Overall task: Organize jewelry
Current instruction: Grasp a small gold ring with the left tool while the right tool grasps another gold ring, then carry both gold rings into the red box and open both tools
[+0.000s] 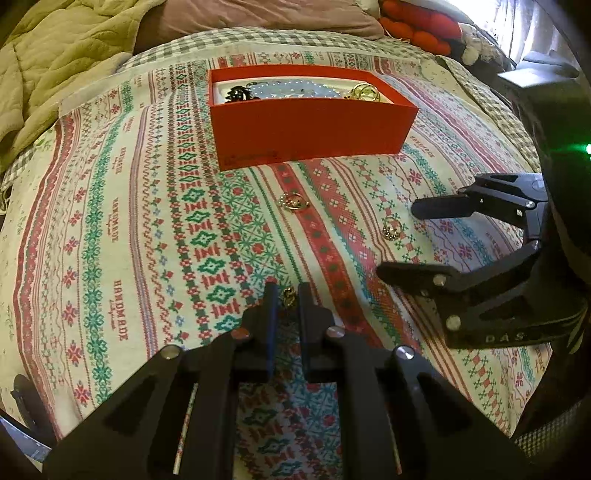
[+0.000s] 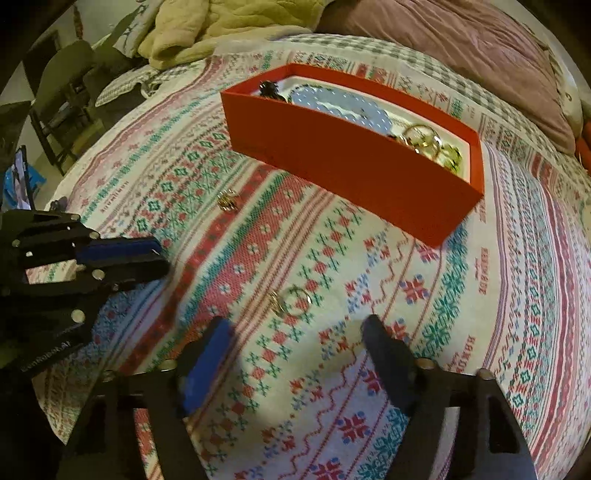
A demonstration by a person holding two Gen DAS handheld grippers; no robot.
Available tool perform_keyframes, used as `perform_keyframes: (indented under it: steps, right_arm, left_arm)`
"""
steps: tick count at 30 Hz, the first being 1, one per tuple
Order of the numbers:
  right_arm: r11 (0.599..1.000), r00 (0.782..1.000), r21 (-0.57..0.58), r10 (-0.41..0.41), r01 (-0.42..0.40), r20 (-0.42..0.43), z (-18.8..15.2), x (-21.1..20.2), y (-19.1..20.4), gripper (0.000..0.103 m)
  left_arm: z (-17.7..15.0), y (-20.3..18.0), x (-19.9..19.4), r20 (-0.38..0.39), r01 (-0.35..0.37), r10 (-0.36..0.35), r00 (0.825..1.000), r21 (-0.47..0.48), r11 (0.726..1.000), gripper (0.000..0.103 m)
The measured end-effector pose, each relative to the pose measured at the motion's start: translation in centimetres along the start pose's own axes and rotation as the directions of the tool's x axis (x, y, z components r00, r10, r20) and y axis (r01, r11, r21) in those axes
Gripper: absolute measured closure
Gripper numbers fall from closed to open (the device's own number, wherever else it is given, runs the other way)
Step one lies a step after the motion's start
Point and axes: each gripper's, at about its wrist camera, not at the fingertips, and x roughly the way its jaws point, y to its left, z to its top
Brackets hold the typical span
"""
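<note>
Because the open red cardboard box [image 1: 310,129] serves as the collecting tray, already holding beads and gold hoops, the left gripper [image 1: 287,295] pinches a small gold earring [image 1: 288,296] near it while the right gripper [image 2: 295,328], jaws apart, hovers beside a loose gold ring [image 2: 295,301] on the patterned bedspread [image 2: 480,295].

A patterned cloth [image 1: 155,206] with red, green and blue stitched-style bands and the printed word HANDMADE spreads under and ahead of the fingers. Beyond it, farther from the fingertips, runs a grey checked sheet [image 1: 236,42]. Far ahead and to the left of the fingers lies a crumpled yellow-green quilt [image 1: 62,55]; straight ahead beyond the sheet sits a mauve pillow [image 1: 258,16]. Far ahead to the right is a red-orange soft toy [image 1: 421,29]. In the right wrist view, a dark chair [image 2: 62,99] stands far left.
</note>
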Motion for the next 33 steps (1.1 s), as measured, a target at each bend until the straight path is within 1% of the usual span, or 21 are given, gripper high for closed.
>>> perform_keyframes:
  steps: [3,5,6,8,9,11,15,23,33]
  right_arm:
    - [1.000,1.000,0.004,0.007,-0.007,-0.002,0.7,0.2,0.2,0.046]
    - [1.000,1.000,0.006,0.008,-0.008,-0.001,1.1,0.3,0.3,0.056]
    - [1.000,1.000,0.008,0.010,-0.010,0.001,0.8,0.2,-0.1,0.058]
    - [1.000,1.000,0.012,0.012,-0.012,0.005,0.7,0.0,-0.3,0.070]
    - [1.000,1.000,0.013,0.014,-0.014,0.007,0.5,-0.1,-0.4,0.072]
    - [1.000,1.000,0.005,0.014,-0.014,0.007,0.5,-0.2,-0.5,0.083]
    - [1.000,1.000,-0.001,0.002,-0.002,0.010,0.5,-0.4,-0.2,0.083]
    - [1.000,1.000,0.023,0.009,-0.009,0.005,0.5,-1.2,-0.5,0.083]
    - [0.998,0.999,0.048,0.027,-0.028,0.021,1.0,-3.2,-0.6,0.083]
  left_arm:
    - [0.0,0.0,0.0,-0.002,-0.003,0.003,1.000,0.003,1.000,0.091]
    - [0.1,0.0,0.1,-0.003,-0.006,0.006,1.000,0.004,1.000,0.091]
    - [0.1,0.0,0.1,-0.003,-0.008,0.008,1.000,0.005,1.000,0.091]
    - [0.2,0.0,0.1,-0.005,-0.013,0.013,1.000,0.002,1.000,0.091]
    - [0.2,0.1,0.1,-0.005,-0.014,0.014,1.000,-0.001,1.000,0.091]
    - [0.3,0.3,0.2,-0.007,-0.017,0.017,1.000,-0.007,1.000,0.091]
    - [0.4,0.6,0.1,-0.007,-0.020,0.020,1.000,-0.015,1.000,0.091]
    - [0.7,1.0,-0.3,-0.003,-0.025,0.025,1.000,-0.038,0.999,0.091]
    - [2.1,1.0,-1.4,0.010,-0.013,0.014,1.000,-0.060,0.998,0.091]
